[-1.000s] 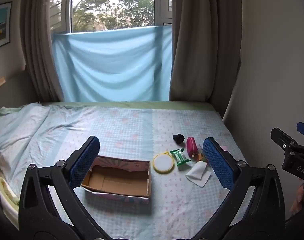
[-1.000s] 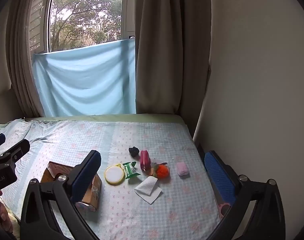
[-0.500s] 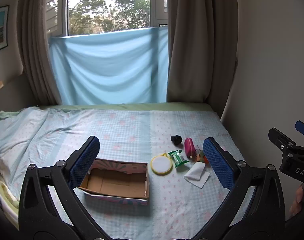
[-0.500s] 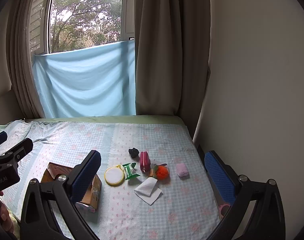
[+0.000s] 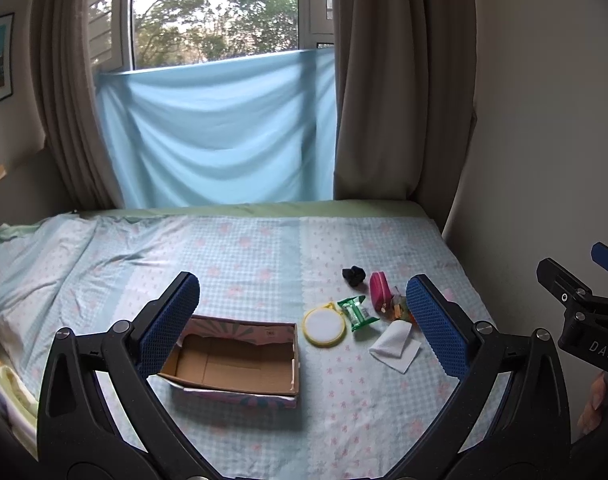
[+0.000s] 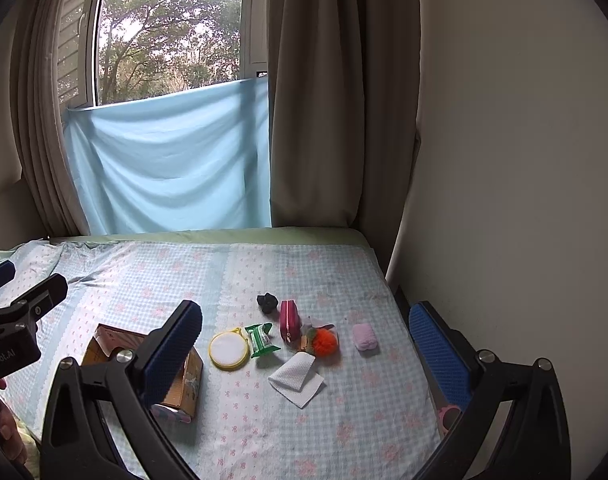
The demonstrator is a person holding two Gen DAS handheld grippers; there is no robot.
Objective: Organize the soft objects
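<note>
On the checked bedsheet (image 6: 264,272), small soft items cluster right of the cardboard box (image 5: 232,360); wall (image 6: 503,160) close right, window far. Both left gripper (image 5: 304,320) and right gripper (image 6: 305,344) hold fingers apart.

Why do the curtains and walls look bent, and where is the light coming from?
Left wrist view: the fisheye lens bows the curtain outward and darkens the corners; daylight from the window lights the bed softly. Right wrist view: same bending; the cardboard box is partly hidden behind a finger.
</note>
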